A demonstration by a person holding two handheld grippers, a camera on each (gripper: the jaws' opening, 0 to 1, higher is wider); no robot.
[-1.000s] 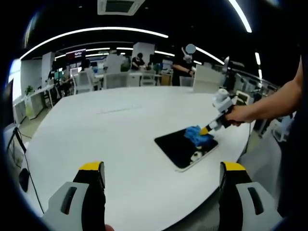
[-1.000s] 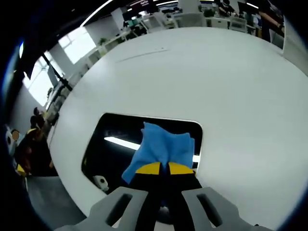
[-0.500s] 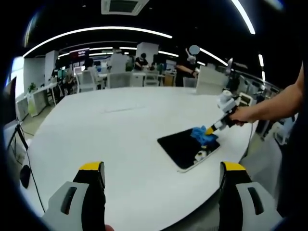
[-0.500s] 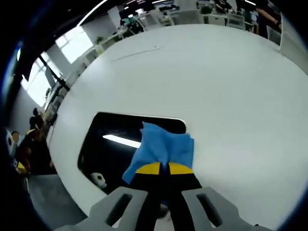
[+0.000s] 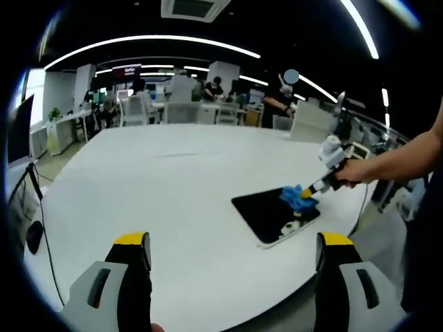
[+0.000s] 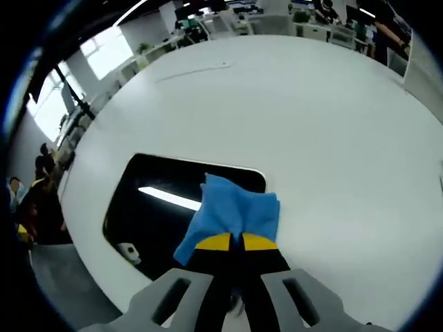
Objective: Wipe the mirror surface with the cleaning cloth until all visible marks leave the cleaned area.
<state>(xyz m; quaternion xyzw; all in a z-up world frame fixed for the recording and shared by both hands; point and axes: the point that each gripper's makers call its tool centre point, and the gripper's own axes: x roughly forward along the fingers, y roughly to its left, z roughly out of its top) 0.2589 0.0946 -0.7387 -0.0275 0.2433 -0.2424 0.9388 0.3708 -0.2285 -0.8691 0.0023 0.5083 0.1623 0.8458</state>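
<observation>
Right gripper view shows my right gripper (image 6: 229,242) with its yellow tips pressed together, pinching the blue cleaning cloth (image 6: 232,213). The cloth fans out just past the tips and lies on one corner of the mirror (image 6: 149,207). The mirror lies flat on the white table (image 6: 332,124). From my tips, most of the dark glass is off to the left, and that is also the way its long side runs. So I think the next wipe has to go left along the long side. I can see a small white spot (image 6: 127,250) on the glass near its far left end, well apart from the cloth. I cannot tell if it is a mark or just something shining back.

My left gripper (image 5: 232,257) has its fingers spread wide with nothing between them. It hangs over the table, well apart from the mirror. My right gripper is the near one, so it should do the wiping.
</observation>
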